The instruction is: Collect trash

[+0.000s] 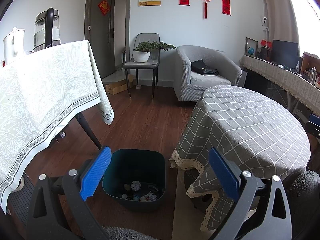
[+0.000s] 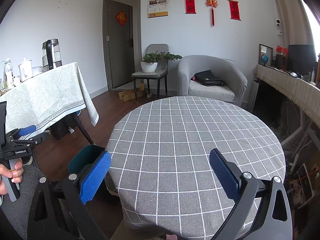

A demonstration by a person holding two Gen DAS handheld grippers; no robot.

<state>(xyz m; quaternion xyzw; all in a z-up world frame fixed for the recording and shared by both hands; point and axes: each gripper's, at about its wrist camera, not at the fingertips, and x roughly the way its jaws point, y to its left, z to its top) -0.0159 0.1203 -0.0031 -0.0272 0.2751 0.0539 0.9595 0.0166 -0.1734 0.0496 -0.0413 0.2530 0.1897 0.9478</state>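
Wood floor (image 1: 144, 120), white-walled room. Bin (image 1: 136, 180): dark, open-topped, on the floor between two tables, crumpled trash (image 1: 140, 192) at its bottom. Left gripper (image 1: 160, 172): above the bin, blue pads spread wide, holding nothing. Right gripper (image 2: 160, 174): over the round checked table (image 2: 190, 140), spread wide, holding nothing. Floral-cloth table (image 1: 40, 92): left, with kettle (image 1: 47, 30).

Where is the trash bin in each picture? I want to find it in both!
Left wrist view: the trash bin sits low in the middle, on the floor between the two blue fingers, with trash inside.
Right wrist view: only part of the trash bin peeks out at lower left, behind the left blue finger.
Shared landmark: the round checked table is right beside it.
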